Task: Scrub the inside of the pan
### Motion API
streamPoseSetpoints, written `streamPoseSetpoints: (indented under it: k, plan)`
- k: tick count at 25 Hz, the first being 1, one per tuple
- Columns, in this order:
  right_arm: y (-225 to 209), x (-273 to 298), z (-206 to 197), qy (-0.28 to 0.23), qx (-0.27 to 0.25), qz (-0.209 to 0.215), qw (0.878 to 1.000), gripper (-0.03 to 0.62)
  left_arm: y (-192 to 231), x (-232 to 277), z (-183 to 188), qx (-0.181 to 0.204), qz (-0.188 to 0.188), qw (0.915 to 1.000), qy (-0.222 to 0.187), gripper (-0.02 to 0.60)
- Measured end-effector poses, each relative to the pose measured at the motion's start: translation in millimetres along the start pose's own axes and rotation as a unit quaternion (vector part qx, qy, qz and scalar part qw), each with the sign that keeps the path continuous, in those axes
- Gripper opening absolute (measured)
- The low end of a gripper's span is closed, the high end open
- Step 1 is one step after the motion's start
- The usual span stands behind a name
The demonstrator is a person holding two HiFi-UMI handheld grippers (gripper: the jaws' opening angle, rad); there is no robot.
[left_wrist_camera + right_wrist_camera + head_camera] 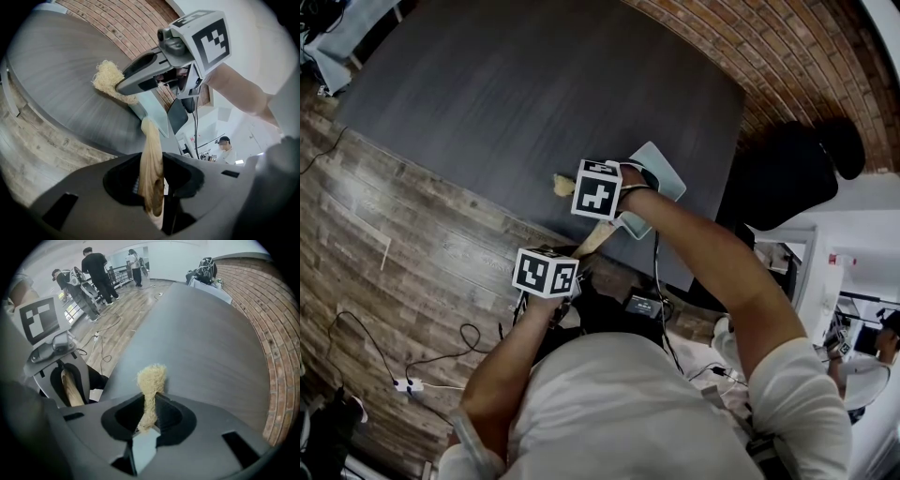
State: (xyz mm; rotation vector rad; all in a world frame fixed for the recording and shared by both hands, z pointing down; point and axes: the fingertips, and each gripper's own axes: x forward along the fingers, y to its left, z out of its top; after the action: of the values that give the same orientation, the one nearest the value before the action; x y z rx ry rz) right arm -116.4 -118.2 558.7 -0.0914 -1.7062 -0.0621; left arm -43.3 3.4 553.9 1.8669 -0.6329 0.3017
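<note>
Pan (667,176) located at near edge of dark worktop (534,94), its wooden handle (151,173) clamped in left gripper (152,187) jaws. Right gripper (149,416) jaws clenched on fibrous scrubber (151,378), the tuft just beside the pan.

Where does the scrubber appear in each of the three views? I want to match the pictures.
Head view: scrubber at the centre, over the dark table.
Left gripper view: upper left, pinched by the right gripper.
Right gripper view: centre, standing up between the jaws.
Shared landmark: the wooden handle, just below the scrubber in the head view, bottom centre in the left gripper view, at the left in the right gripper view.
</note>
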Motion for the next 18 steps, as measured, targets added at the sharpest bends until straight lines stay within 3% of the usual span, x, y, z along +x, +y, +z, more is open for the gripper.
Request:
streamPoseSetpoints:
  k: [9, 18]
  plan:
    - [-36, -20, 26, -0.059, 0.04, -0.076, 0.995, 0.077, 2, -2, 1, -0.002, -0.002, 1.0, -0.004, 0.118]
    - [-52, -51, 20, -0.092, 0.088, -0.121, 0.984, 0.077, 9, -1, 13, -0.018, 0.009, 0.9996, -0.021, 0.12]
